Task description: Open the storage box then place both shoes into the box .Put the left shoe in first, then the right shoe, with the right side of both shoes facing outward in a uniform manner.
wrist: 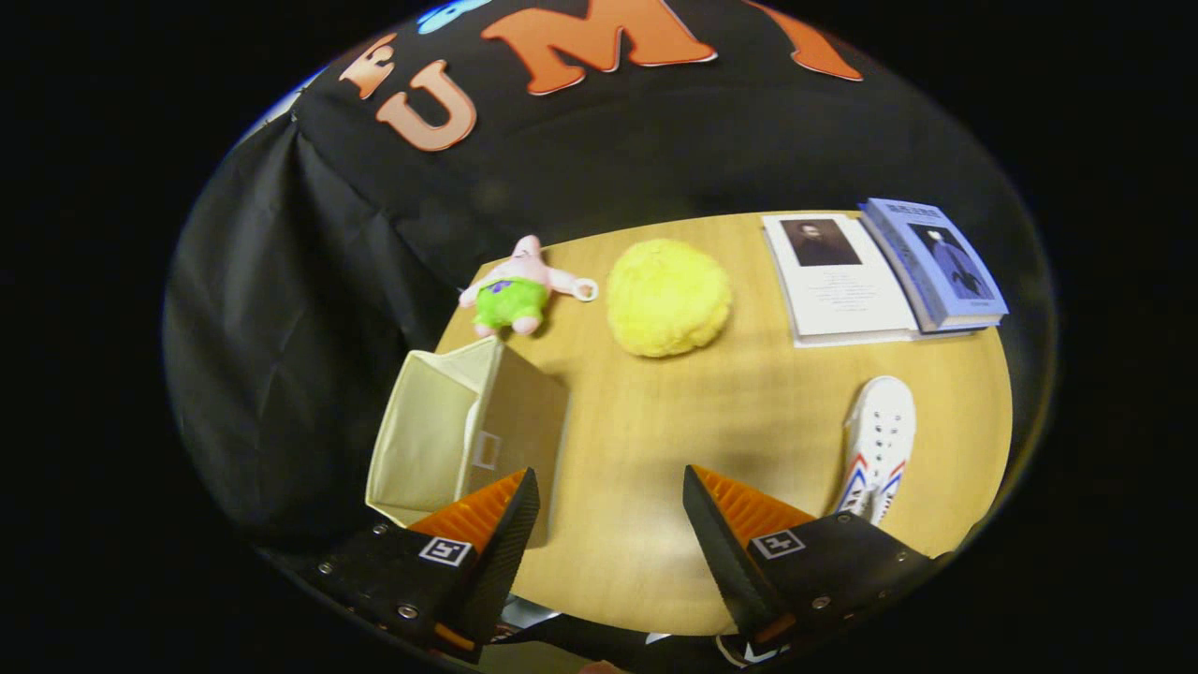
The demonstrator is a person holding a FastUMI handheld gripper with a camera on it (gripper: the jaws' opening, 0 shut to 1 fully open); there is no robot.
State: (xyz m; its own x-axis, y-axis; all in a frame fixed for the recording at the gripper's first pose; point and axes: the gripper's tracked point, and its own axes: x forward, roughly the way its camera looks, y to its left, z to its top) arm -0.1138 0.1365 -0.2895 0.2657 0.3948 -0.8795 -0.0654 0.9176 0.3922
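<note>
Gripper view: gripper (610, 510) spread over bare table (655, 421), between storage box (468, 435) and shoe (880, 445).

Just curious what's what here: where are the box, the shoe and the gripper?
box (440, 440), gripper view, inner wall.
shoe (880, 440), gripper view, laced top.
gripper (608, 524), gripper view, open gap midway between fingertips.

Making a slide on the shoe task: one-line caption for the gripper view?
Open gripper above the table, storage box beside one finger, white shoe beside the other.
</note>
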